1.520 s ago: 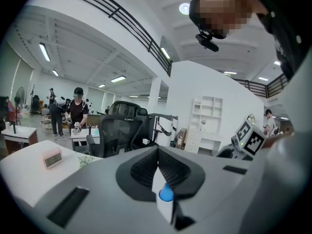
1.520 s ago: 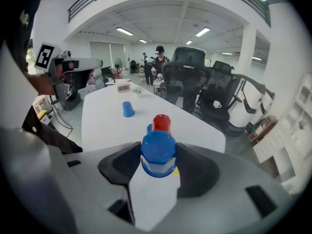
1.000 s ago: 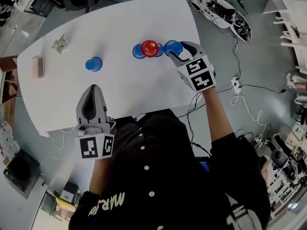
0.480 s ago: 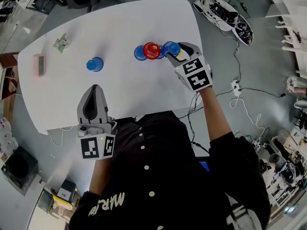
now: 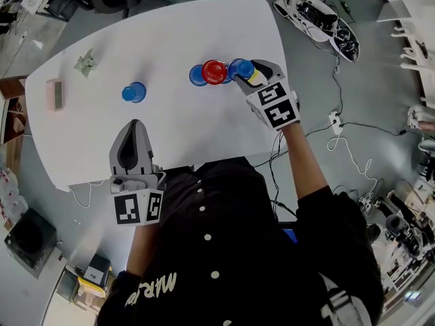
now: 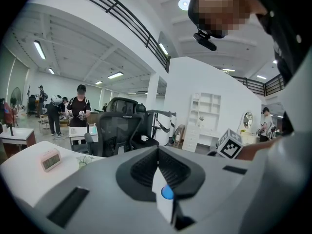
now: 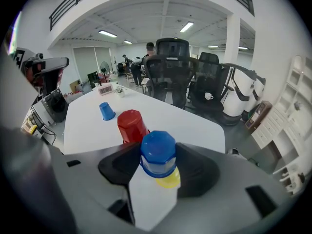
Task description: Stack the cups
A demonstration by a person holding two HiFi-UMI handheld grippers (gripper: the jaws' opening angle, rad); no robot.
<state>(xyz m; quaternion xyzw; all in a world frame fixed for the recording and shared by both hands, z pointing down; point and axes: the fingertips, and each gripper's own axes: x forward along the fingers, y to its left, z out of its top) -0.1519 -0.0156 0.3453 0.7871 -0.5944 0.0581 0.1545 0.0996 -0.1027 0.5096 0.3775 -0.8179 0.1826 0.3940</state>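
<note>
Head view, my right gripper (image 5: 249,73): over the far right part of the white table (image 5: 170,134), clamped on a blue cup (image 5: 242,67) that has a yellow cup (image 5: 255,79) showing at its underside.
Head view, red cup (image 5: 215,69): just left of the held pair, with a second blue cup (image 5: 197,75) touching its left side.
Head view, lone blue cup (image 5: 134,92): well apart to the left, upside down.
Head view, my left gripper (image 5: 131,124): low over the table's near edge, jaws together, holding nothing.
Head view, pink clock (image 5: 54,94): near the left edge.
Left gripper view, jaws: pressed together, leaving a thin slit through which the lone blue cup shows.
Right gripper view, jaws: pads against the sides of the upside-down blue cup, the yellow cup beneath it.
Right gripper view, beyond: the red cup stands upside down just past the jaws, and the lone blue cup is farther off.
</note>
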